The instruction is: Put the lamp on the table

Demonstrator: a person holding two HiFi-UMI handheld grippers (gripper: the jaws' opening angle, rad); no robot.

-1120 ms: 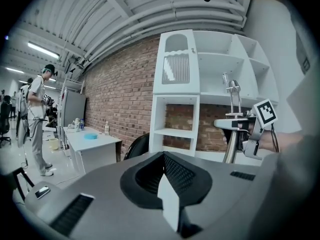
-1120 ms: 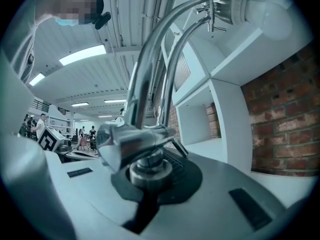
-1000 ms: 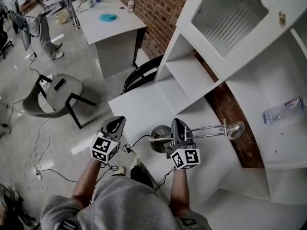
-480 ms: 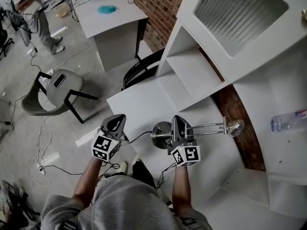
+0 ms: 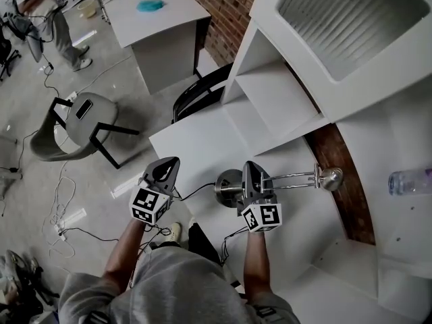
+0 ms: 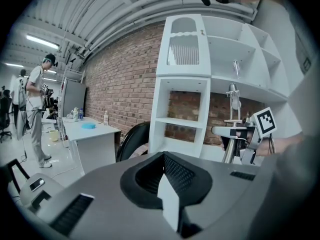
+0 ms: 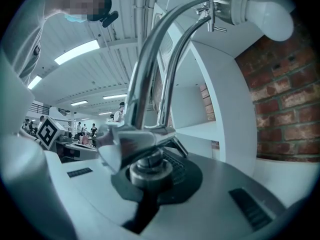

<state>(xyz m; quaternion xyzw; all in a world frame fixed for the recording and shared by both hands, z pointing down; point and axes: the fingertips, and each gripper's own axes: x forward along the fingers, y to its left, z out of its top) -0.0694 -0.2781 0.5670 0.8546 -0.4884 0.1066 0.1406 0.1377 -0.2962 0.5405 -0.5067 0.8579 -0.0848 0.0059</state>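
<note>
A chrome desk lamp (image 5: pixel 297 178) with a round base (image 5: pixel 227 184) and a white bulb (image 7: pixel 267 15) hangs over the white table (image 5: pixel 189 147). My right gripper (image 5: pixel 250 175) is shut on its stem just above the base. In the right gripper view the stem joint (image 7: pixel 147 166) sits clamped between the jaws, and two chrome arms curve upward. Whether the base touches the table cannot be told. My left gripper (image 5: pixel 165 169) is beside the table's left edge, shut on nothing (image 6: pixel 167 184). In the left gripper view the lamp (image 6: pixel 232 134) stands upright at the right.
A white shelf unit (image 5: pixel 283 93) stands along the brick wall behind the table, with a plastic bottle (image 5: pixel 408 181) on a right shelf. A black chair (image 5: pixel 199 100) is at the table's far end. A grey chair (image 5: pixel 74 123), another desk (image 5: pixel 155 25) and a person (image 5: pixel 34 12) are further left.
The head view has drifted a little. Both grippers and the lamp keep nearly the same places over the table.
</note>
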